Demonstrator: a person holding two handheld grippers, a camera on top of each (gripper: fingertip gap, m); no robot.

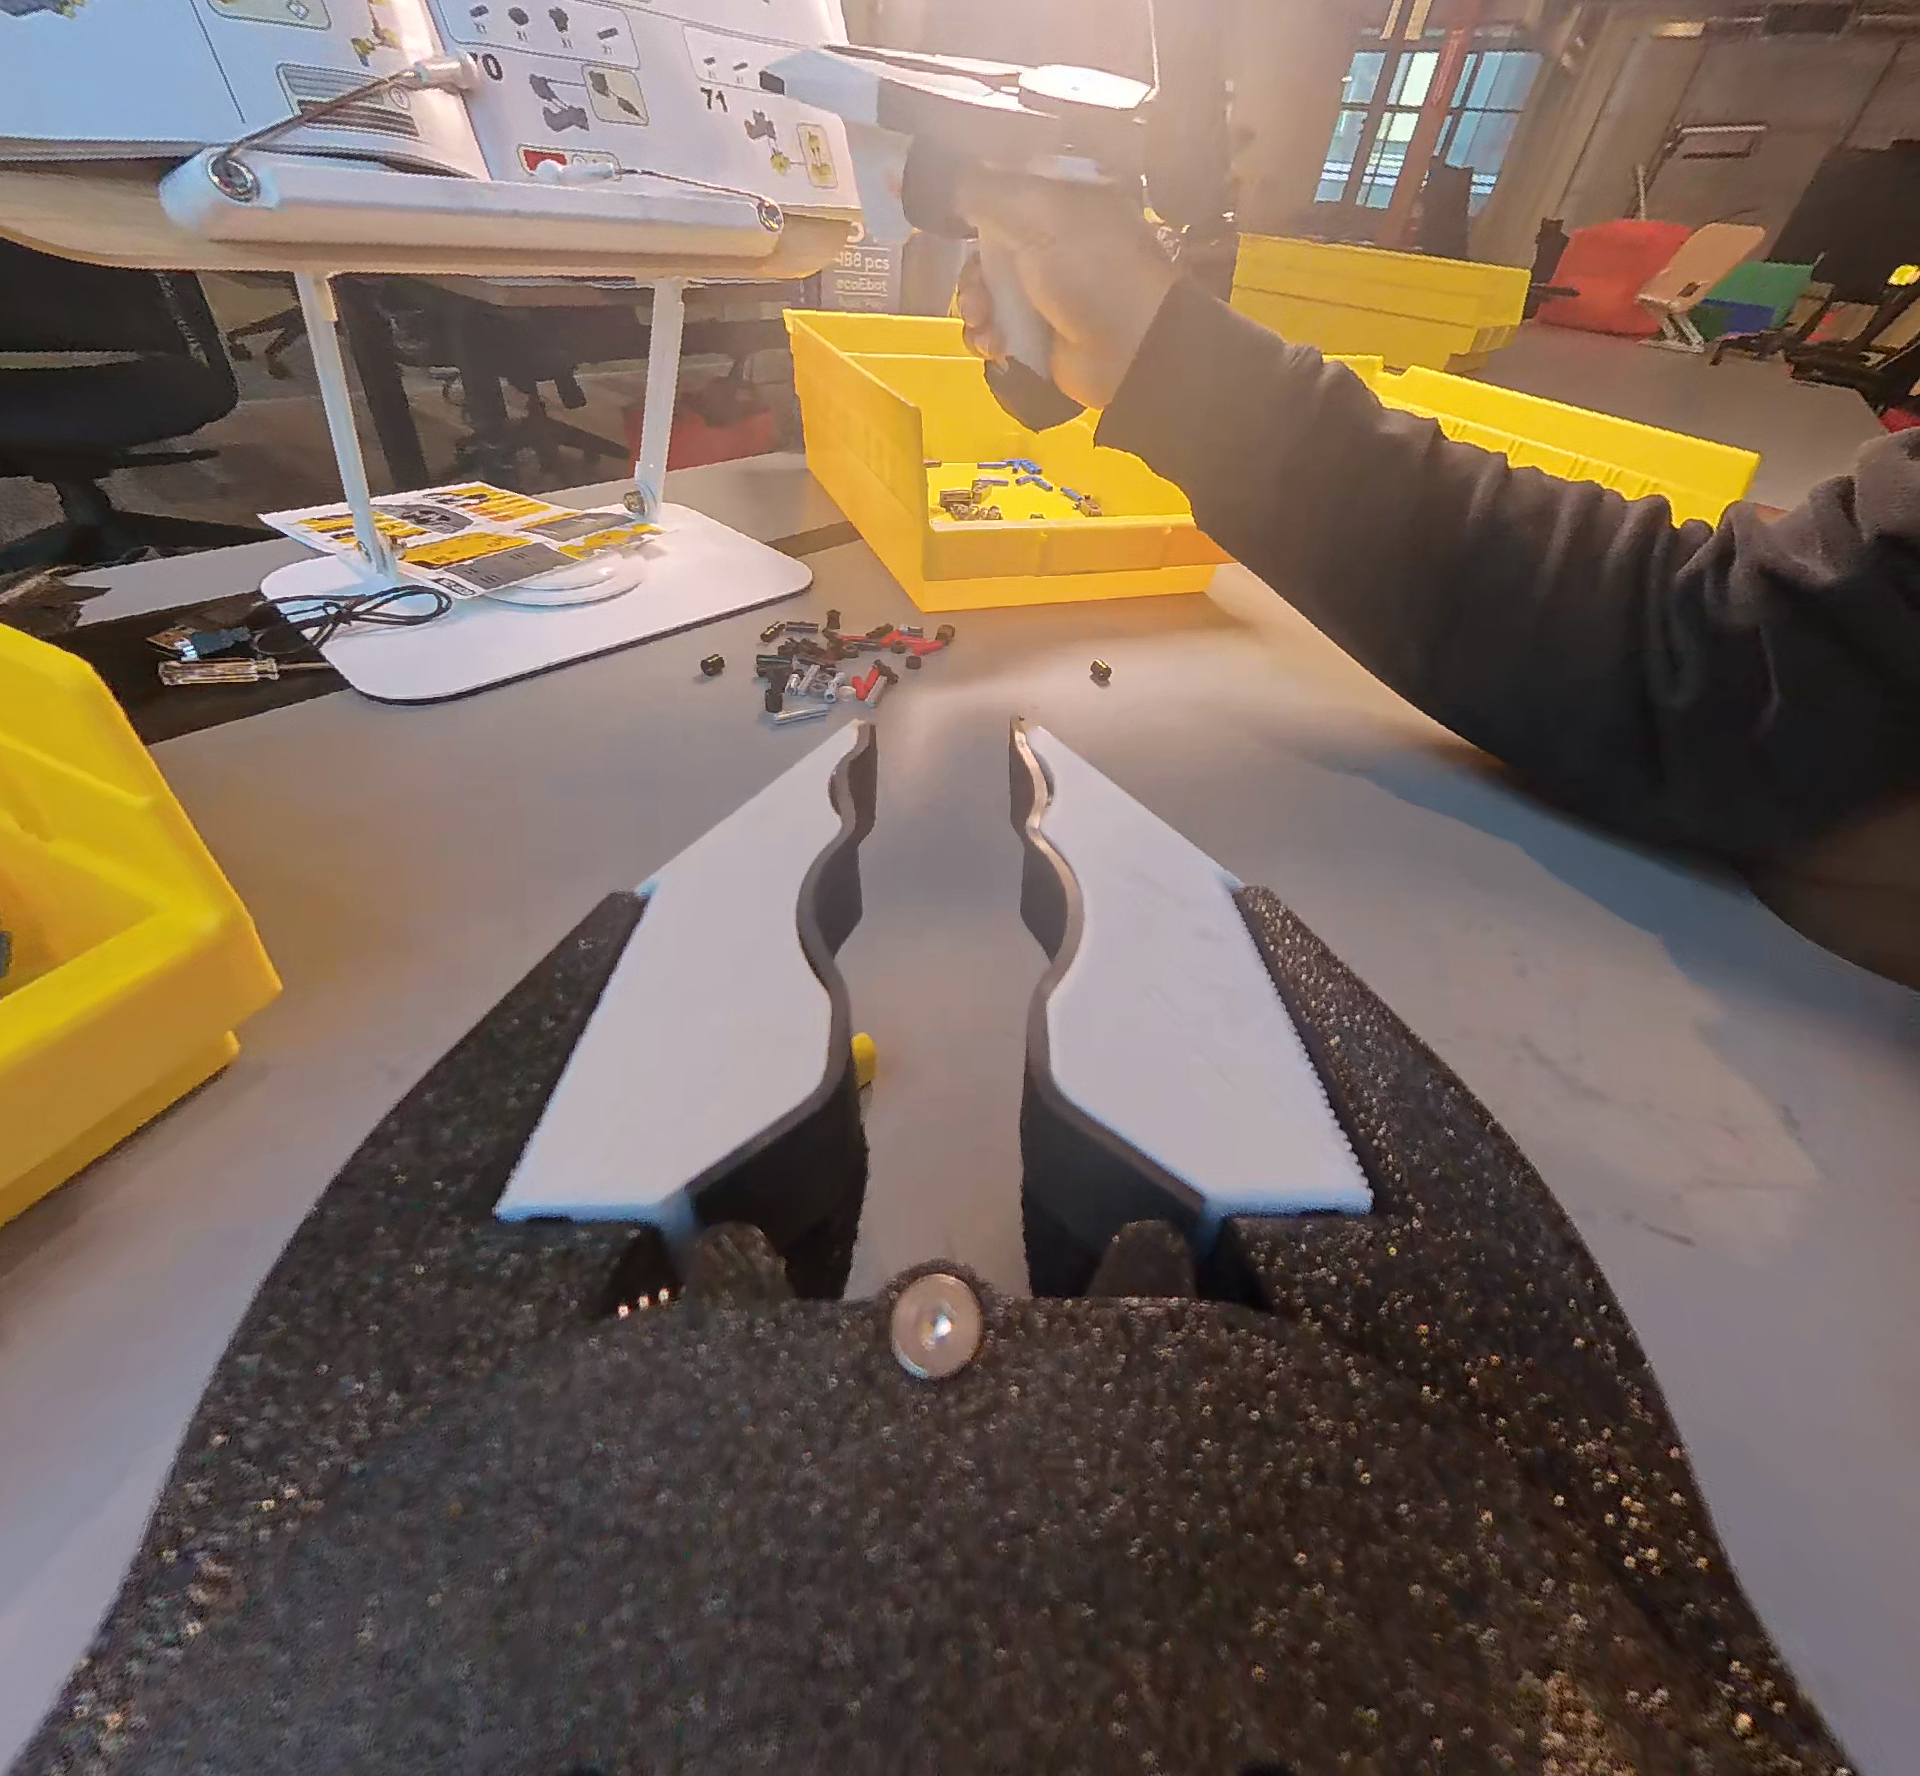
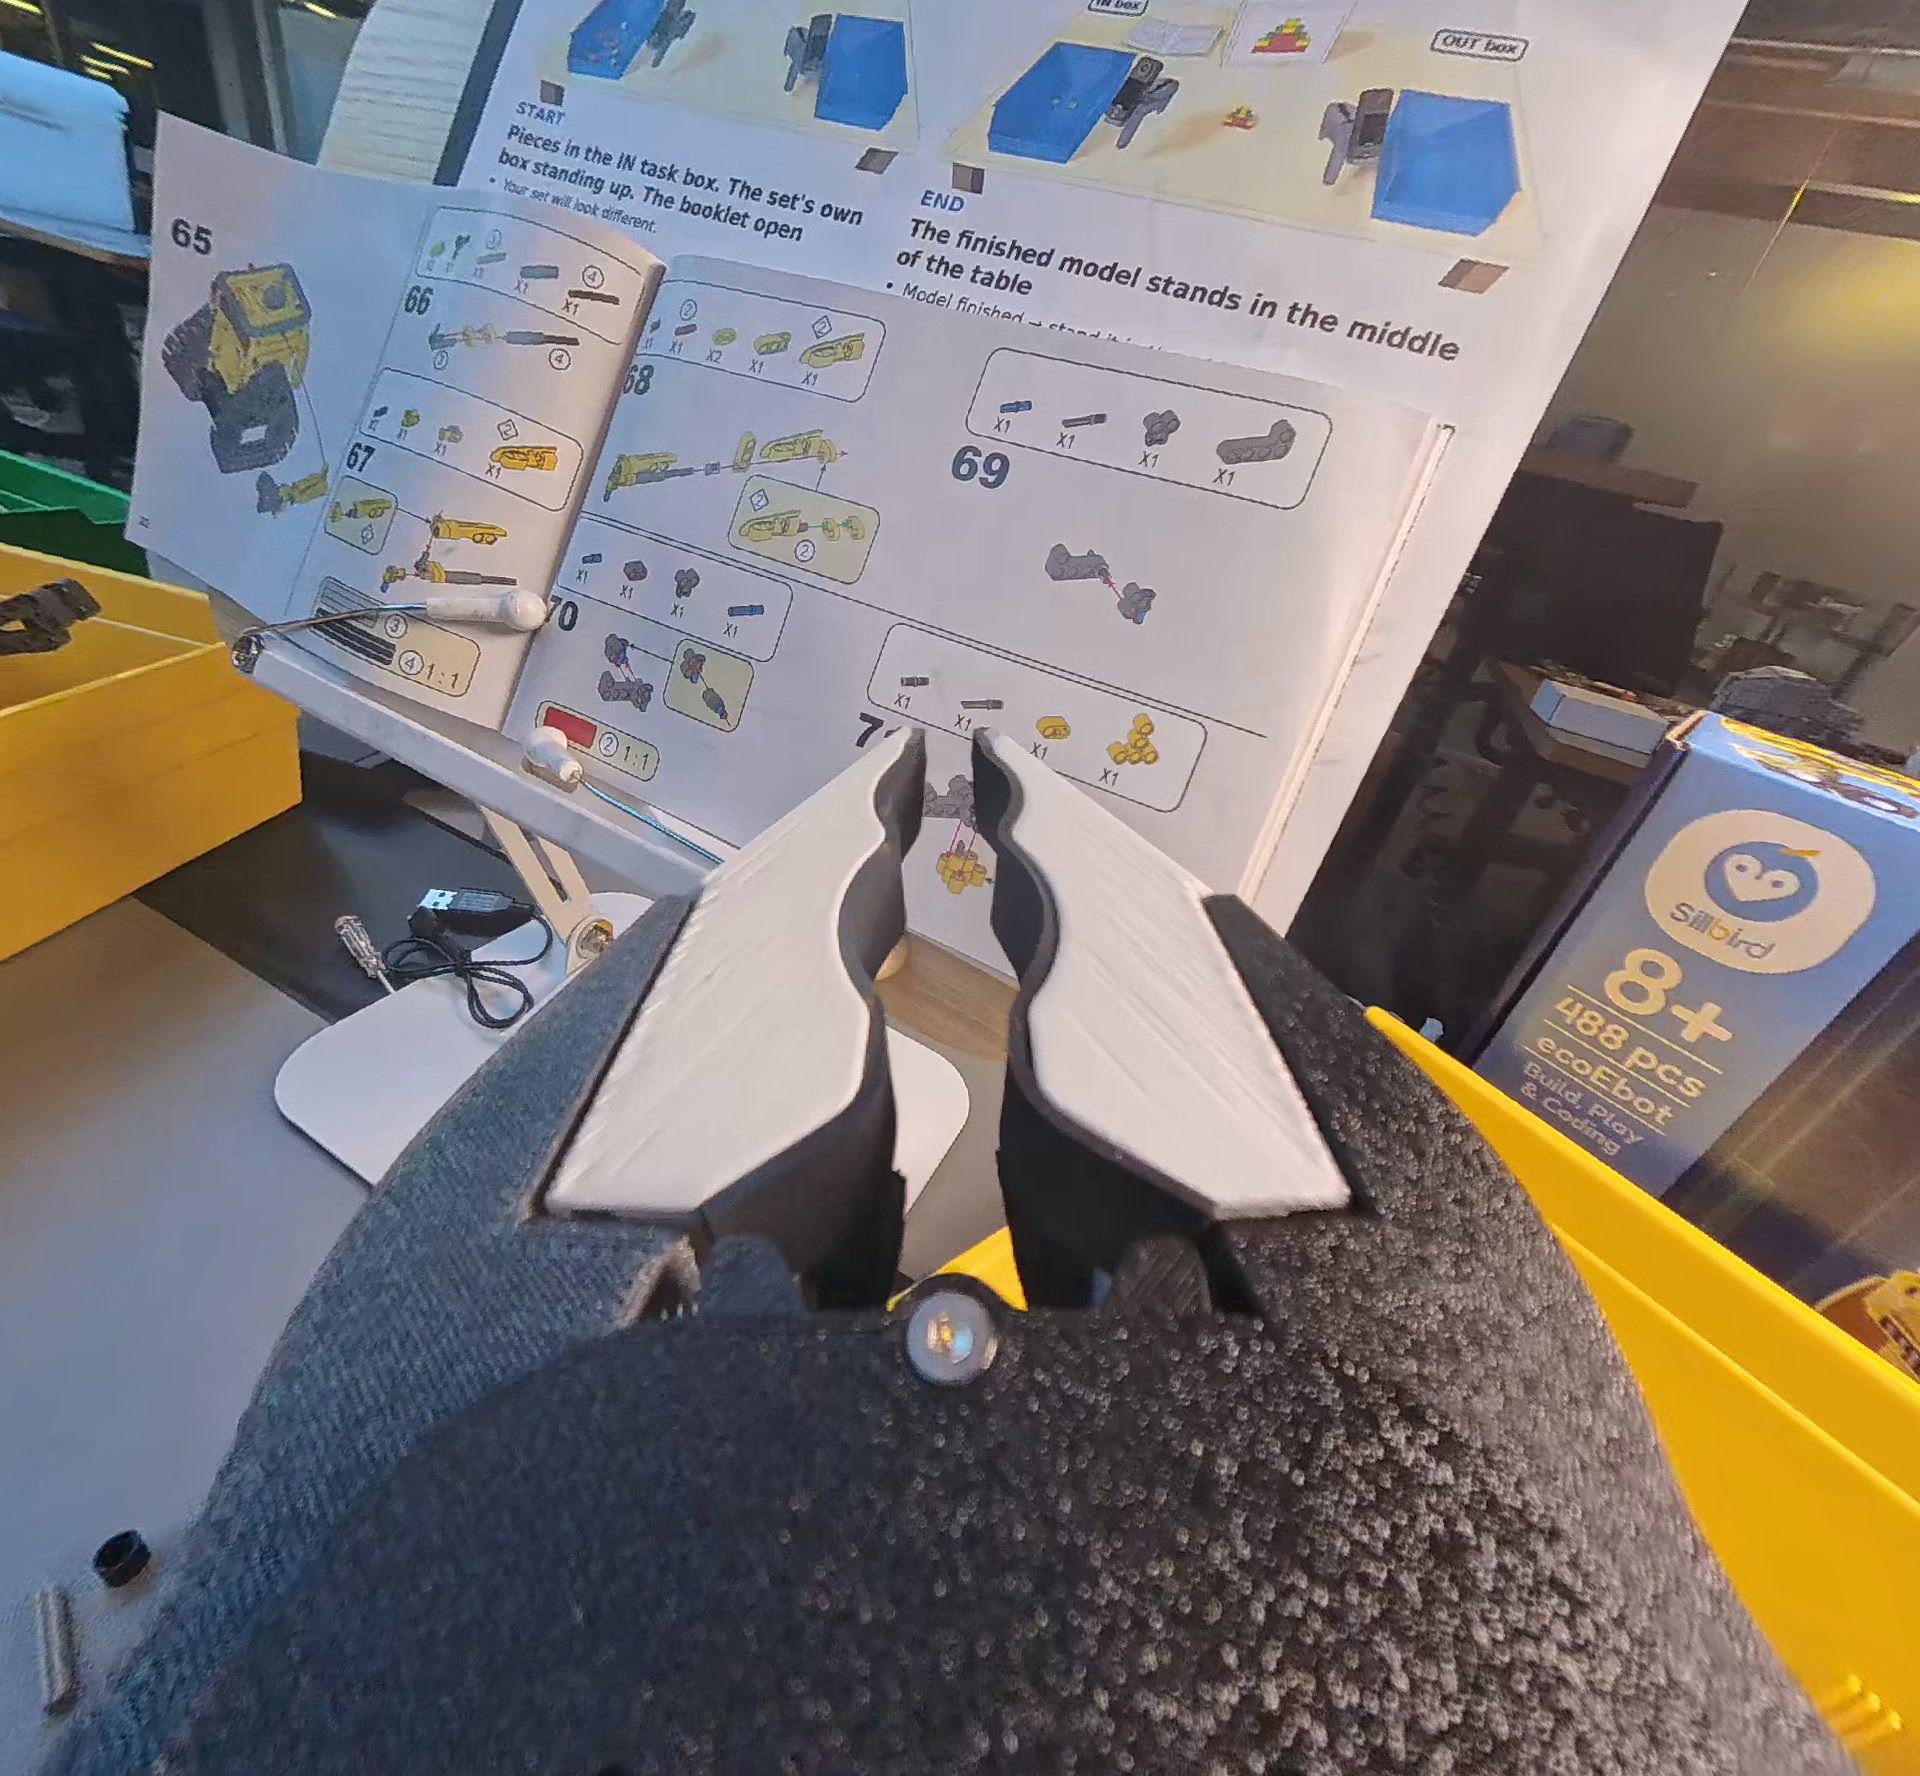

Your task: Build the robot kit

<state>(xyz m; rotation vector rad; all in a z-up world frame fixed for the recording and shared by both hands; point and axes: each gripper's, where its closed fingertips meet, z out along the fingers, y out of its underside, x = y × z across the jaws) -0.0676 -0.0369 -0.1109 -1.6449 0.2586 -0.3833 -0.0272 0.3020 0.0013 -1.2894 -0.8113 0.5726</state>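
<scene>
My left gripper [image 1: 940, 739] is open and empty, low over the grey table [image 1: 1247, 1051]. A loose pile of small black, grey and red building pieces [image 1: 831, 666] lies just beyond its tips. A small yellow piece [image 1: 863, 1061] lies on the table beside its left finger. My right gripper [image 2: 949, 750] is held up in the air by a hand and points at an open instruction booklet [image 2: 935, 531] on a white stand. Its jaws stand a narrow gap apart with nothing between them. It also shows in the left wrist view [image 1: 790, 79], above a yellow bin [image 1: 873, 438].
The yellow bin holds small blue and dark pieces [image 1: 1018, 490]. Another yellow bin [image 1: 104, 947] stands at the left. The stand's base [image 1: 623, 604], a black cable [image 1: 353, 604] and a screwdriver [image 1: 218, 670] lie beyond. A blue set box [image 2: 1714, 947] stands at the right. A dark sleeve [image 1: 1558, 635] crosses the table. The tips of one gripper are about 35 centimetres away from the tips of the other.
</scene>
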